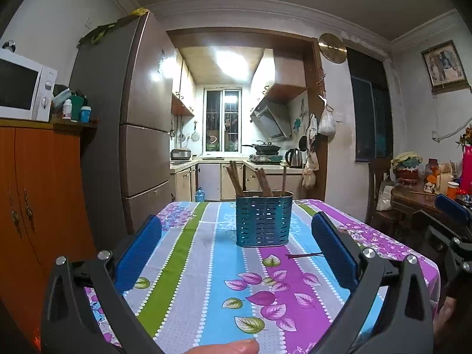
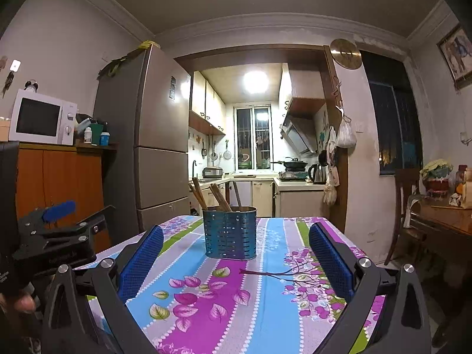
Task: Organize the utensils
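Left wrist view: perforated metal holder (image 1: 264, 219) with stiff, light wooden chopsticks (image 1: 236, 181) (upright, far centre); left gripper (image 1: 236, 249) and right gripper (image 2: 236, 252) fingers spread, empty; grasp exposed upper shafts.

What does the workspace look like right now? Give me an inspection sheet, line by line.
Surface: table under a striped floral cloth, bare apart from the holder.
Job's things: blue perforated utensil holder upright mid-table, wooden chopsticks standing in it.
Clutter: nothing seen on the table.
Grippers: left claw open, empty, short of the holder; right claw open, empty, likewise.
Cables: nothing seen.
Surroundings: fridge, microwave on an orange cabinet, kitchen beyond, crowded side table at right.
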Tool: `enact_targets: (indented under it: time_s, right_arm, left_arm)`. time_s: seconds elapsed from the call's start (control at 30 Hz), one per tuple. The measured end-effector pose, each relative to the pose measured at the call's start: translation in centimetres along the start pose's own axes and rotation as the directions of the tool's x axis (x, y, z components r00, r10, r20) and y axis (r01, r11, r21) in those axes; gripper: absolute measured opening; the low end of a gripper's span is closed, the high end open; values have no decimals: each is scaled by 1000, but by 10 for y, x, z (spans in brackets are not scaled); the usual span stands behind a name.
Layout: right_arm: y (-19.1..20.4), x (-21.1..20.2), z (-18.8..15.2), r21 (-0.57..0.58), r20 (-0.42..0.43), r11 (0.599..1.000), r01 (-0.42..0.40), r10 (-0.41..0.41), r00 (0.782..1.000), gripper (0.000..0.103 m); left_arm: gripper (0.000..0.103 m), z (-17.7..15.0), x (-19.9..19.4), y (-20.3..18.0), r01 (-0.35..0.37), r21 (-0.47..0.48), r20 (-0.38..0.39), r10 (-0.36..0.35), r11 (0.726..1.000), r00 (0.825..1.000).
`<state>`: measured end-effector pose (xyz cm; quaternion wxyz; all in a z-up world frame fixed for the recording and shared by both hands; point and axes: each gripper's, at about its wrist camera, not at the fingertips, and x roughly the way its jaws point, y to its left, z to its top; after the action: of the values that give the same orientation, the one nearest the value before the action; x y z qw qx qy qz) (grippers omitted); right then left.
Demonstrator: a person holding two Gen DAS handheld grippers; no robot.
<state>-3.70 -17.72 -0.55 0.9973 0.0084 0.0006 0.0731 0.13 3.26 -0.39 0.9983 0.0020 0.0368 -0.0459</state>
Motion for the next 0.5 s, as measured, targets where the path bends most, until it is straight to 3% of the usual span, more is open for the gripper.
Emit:
enact_targets:
  time_s: [0.5]
  right_arm:
    - [-10, -30, 1, 19, 31, 1000, 17, -18, 999, 98]
  left_arm:
    - [98, -6, -24, -20, 55, 14, 36, -55, 998, 998]
